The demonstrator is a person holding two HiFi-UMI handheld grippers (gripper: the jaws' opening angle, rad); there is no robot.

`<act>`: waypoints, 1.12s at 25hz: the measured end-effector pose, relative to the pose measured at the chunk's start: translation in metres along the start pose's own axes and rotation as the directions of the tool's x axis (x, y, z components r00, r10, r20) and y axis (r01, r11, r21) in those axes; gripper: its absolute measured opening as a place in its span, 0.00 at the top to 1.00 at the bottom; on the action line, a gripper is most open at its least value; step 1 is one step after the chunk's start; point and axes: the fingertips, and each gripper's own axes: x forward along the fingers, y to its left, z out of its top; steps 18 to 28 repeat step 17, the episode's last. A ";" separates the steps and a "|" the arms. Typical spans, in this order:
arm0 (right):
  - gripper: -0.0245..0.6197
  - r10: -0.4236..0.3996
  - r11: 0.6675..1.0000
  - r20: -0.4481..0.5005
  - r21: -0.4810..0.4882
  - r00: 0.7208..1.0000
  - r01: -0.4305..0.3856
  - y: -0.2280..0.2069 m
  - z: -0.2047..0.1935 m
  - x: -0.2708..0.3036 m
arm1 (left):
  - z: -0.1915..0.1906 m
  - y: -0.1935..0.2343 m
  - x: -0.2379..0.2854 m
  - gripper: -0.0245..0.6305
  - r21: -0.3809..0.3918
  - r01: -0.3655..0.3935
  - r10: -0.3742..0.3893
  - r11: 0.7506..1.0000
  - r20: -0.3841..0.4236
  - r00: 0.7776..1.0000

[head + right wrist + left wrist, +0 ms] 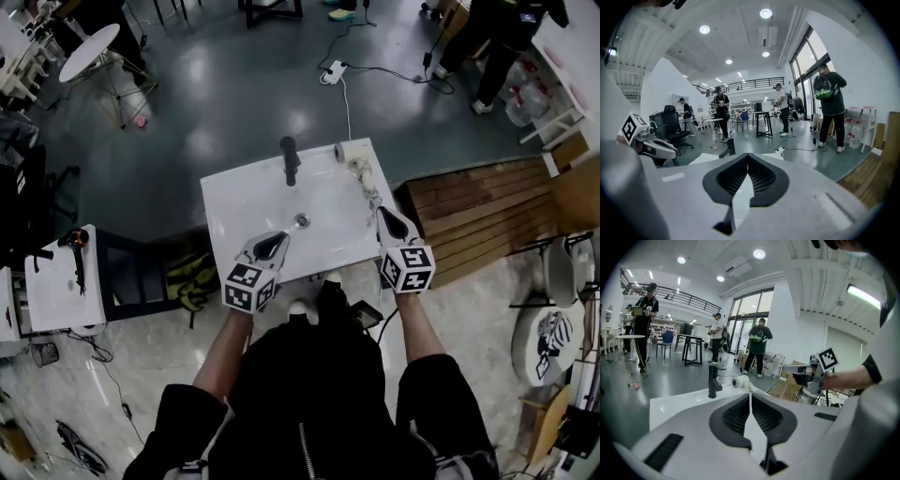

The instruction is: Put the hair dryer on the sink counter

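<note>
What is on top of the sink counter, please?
A black faucet and, at the back right corner, the white hair dryer with its cord. The left gripper and right gripper hide bits of the front.

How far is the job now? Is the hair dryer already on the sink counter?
Looks done: the hair dryer lies on the sink counter beside the faucet. In hand: nothing; the left gripper and right gripper are shut and empty. Left: apparently nothing.

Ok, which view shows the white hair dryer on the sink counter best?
Head view: the white hair dryer lies in full on the sink counter, right of the faucet. Left gripper view shows it small; right gripper view doesn't show it.
</note>
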 end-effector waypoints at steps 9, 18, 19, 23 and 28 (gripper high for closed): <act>0.95 0.008 1.000 -0.018 -0.030 1.000 -0.008 0.008 -0.003 -0.002 | -0.006 0.004 -0.005 0.94 -0.004 -0.003 0.003 1.000 0.005 1.000; 0.95 -0.002 0.999 -0.042 -0.038 0.999 0.000 0.003 -0.009 -0.005 | -0.016 0.005 -0.008 0.94 -0.019 -0.008 0.008 1.000 -0.006 1.000; 0.95 -0.002 0.999 -0.042 -0.038 0.999 0.000 0.003 -0.009 -0.005 | -0.016 0.005 -0.008 0.94 -0.019 -0.008 0.008 1.000 -0.006 1.000; 0.95 -0.002 0.999 -0.042 -0.038 0.999 0.000 0.003 -0.009 -0.005 | -0.016 0.005 -0.008 0.94 -0.019 -0.008 0.008 1.000 -0.006 1.000; 0.95 -0.002 0.999 -0.042 -0.038 0.999 0.000 0.003 -0.009 -0.005 | -0.016 0.005 -0.008 0.94 -0.019 -0.008 0.008 1.000 -0.006 1.000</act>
